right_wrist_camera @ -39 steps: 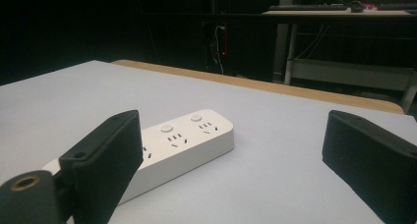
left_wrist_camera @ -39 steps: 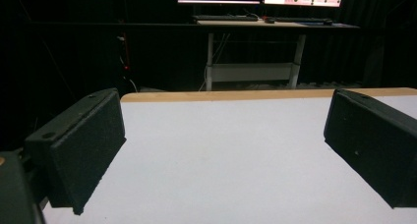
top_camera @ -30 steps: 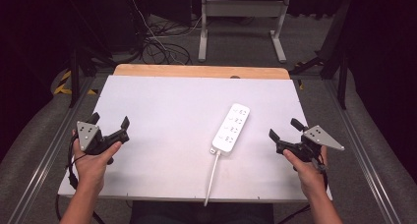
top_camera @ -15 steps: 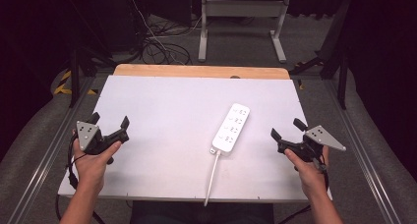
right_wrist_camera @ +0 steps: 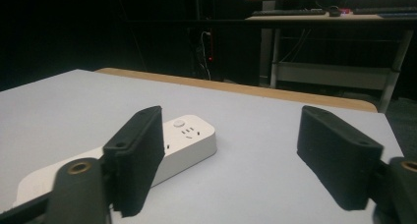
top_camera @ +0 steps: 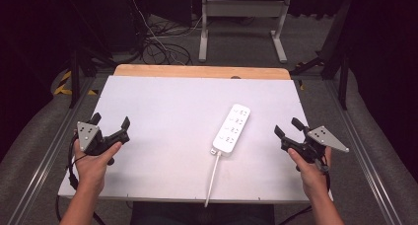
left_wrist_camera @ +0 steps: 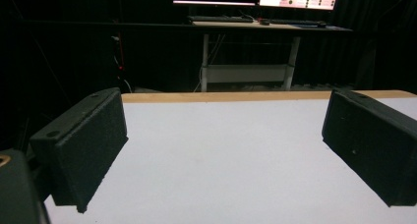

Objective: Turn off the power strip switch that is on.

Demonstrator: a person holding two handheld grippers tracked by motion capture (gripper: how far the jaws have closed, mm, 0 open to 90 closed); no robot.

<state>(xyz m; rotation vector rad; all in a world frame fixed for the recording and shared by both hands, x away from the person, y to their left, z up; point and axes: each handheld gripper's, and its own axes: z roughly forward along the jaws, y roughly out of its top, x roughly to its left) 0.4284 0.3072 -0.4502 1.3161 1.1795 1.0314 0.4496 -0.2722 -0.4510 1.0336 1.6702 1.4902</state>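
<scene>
Your right gripper (top_camera: 288, 129) sits at about four o'clock on the white table (top_camera: 162, 101), near the right edge. Its jaws have just been closing, yet they stand partly apart with nothing between them, gripping nothing. In the right gripper view (right_wrist_camera: 228, 160) bare table shows in the gap, and the power strip (right_wrist_camera: 162, 145) lies beyond the near jaw.

Your left gripper (top_camera: 109, 126) rests at about eight o'clock, near the left edge, jaws spread wide and empty; in the left gripper view (left_wrist_camera: 223, 155) there is just white tabletop between them.

The power strip (top_camera: 231, 128) lies flat, right of centre, at about three o'clock, near your right gripper but not touching it. Its long axis runs from seven to one o'clock. Its white cord (top_camera: 213, 178) leaves the near end and runs to the front edge at six o'clock.
</scene>
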